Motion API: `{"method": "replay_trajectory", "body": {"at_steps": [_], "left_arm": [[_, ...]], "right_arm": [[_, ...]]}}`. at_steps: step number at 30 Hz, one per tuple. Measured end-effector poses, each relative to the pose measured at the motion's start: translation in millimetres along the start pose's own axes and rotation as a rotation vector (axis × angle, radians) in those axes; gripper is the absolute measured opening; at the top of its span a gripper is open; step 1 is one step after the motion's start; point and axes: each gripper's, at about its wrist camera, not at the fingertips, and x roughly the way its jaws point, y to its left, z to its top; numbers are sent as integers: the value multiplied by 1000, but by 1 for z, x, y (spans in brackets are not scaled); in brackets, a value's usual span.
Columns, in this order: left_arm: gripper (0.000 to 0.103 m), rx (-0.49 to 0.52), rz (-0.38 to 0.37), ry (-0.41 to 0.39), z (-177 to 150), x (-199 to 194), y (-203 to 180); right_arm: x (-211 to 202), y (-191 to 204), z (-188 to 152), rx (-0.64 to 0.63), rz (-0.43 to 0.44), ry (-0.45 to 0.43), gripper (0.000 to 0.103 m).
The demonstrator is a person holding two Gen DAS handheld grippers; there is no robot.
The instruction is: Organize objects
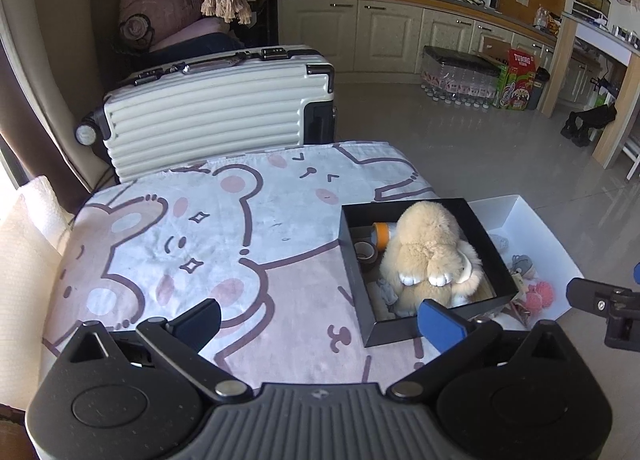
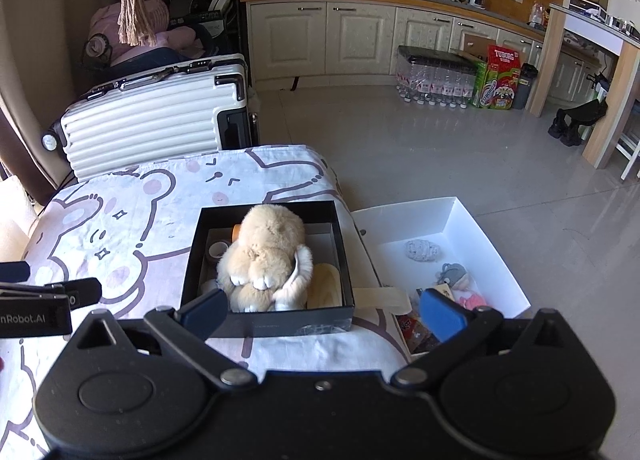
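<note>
A beige plush rabbit (image 1: 430,256) (image 2: 264,256) lies in a black box (image 1: 408,330) (image 2: 280,320) on the bear-print cloth of the table (image 1: 192,228) (image 2: 120,220). Rolls of tape (image 1: 366,250) (image 2: 218,250) sit in the box beside the plush. To the right stands a white box (image 1: 536,220) (image 2: 472,228) with small plush toys (image 2: 454,274) inside. My left gripper (image 1: 320,320) is open over the cloth, short of the black box, nothing between its fingers. My right gripper (image 2: 320,310) is open in front of the black box, empty.
A white ribbed suitcase (image 1: 208,112) (image 2: 148,120) stands behind the table. Cream kitchen cabinets (image 2: 320,36), a pack of water bottles (image 2: 436,76) and a green carton (image 2: 496,80) line the far floor. A wooden table leg (image 2: 612,100) is at right.
</note>
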Motion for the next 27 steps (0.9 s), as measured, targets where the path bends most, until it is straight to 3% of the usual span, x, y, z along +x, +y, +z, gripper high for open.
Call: {"method": "replay_trajectory", "body": {"at_steps": [27], "left_arm": [[103, -16, -16, 18, -14, -6, 15]], "right_arm": [[-1, -4, -15, 33, -2, 37, 103]]}}
